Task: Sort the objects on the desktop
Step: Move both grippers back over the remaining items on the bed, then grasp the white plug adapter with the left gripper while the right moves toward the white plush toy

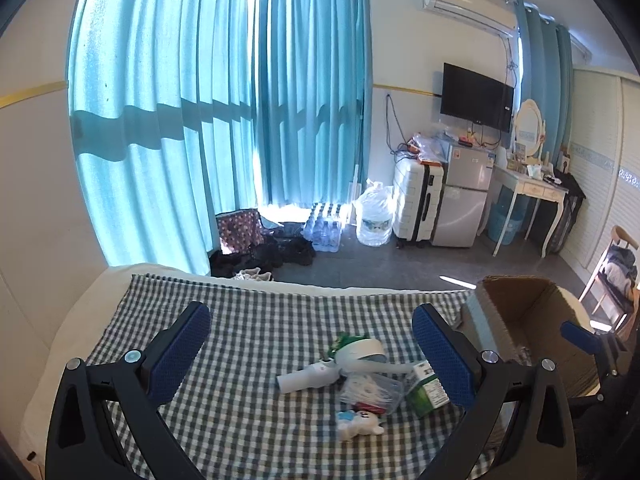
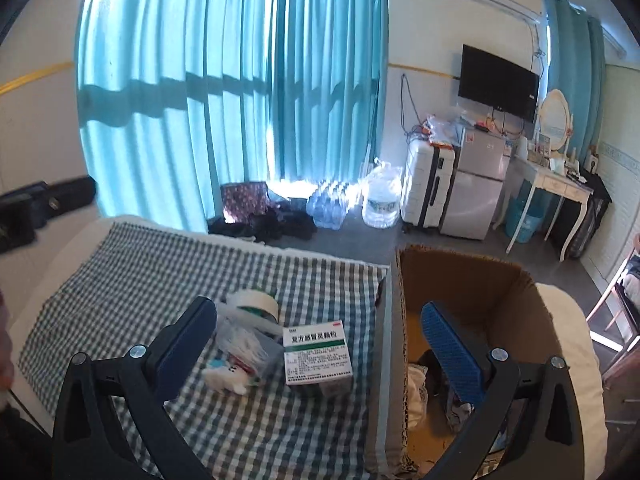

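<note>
A small pile lies on the checked cloth: a white tape roll, a white tube, a clear plastic bag, a green-and-white medicine box and a small white toy. My left gripper is open and empty above the pile. My right gripper is open and empty, over the medicine box and the edge of the cardboard box, which holds some items. The tape roll, bag and toy show left of it.
The cardboard box stands at the cloth's right end. Beyond the far edge are teal curtains, dark bags on the floor, water bottles, a suitcase, a small fridge and a dressing table.
</note>
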### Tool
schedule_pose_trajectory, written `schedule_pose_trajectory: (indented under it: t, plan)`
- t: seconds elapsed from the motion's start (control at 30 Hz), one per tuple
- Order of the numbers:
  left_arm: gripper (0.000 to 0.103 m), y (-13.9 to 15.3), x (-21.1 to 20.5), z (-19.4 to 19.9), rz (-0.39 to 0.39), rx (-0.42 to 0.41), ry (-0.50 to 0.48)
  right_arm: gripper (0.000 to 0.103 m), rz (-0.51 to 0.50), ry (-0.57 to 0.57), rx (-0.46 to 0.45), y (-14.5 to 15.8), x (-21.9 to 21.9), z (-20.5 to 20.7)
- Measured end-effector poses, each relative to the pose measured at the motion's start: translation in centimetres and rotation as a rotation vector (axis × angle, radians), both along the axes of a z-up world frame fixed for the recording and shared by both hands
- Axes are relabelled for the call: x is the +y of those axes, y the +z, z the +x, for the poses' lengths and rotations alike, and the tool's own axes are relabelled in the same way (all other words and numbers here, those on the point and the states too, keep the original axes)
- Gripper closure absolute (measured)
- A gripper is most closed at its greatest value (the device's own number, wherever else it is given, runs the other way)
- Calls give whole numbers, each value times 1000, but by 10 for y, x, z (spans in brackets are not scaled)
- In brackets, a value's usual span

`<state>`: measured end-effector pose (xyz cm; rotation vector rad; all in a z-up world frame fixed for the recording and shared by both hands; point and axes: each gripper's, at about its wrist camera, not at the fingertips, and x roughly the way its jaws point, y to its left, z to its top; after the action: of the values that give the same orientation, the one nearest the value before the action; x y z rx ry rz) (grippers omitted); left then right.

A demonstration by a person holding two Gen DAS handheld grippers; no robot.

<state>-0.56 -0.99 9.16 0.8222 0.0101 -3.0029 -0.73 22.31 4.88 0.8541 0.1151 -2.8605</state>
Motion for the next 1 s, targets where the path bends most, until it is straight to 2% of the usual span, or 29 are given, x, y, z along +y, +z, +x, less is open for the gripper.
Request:
schedule_pose_trajectory:
  t: [0.33, 0.57, 0.73, 0.9, 1.0]
  plan:
    - [0, -69, -25, -45, 32, -91, -28, 0, -55, -3, -47, -26, 5, -18]
    - [0, -117, -45, -66, 46, -143, -26, 0, -109, 18, -101, -47, -15, -34]
    - [0, -145, -52, -78, 46, -173, -30, 0, -13, 47, -102, -66, -42, -36]
    - [0, -167, -48, -87, -19, -215, -74, 0, 110, 90, -121, -94, -59, -38]
    - [0, -179, -46, -93, -63, -229, -107, 0, 98, 80, -150, -103, -58, -47]
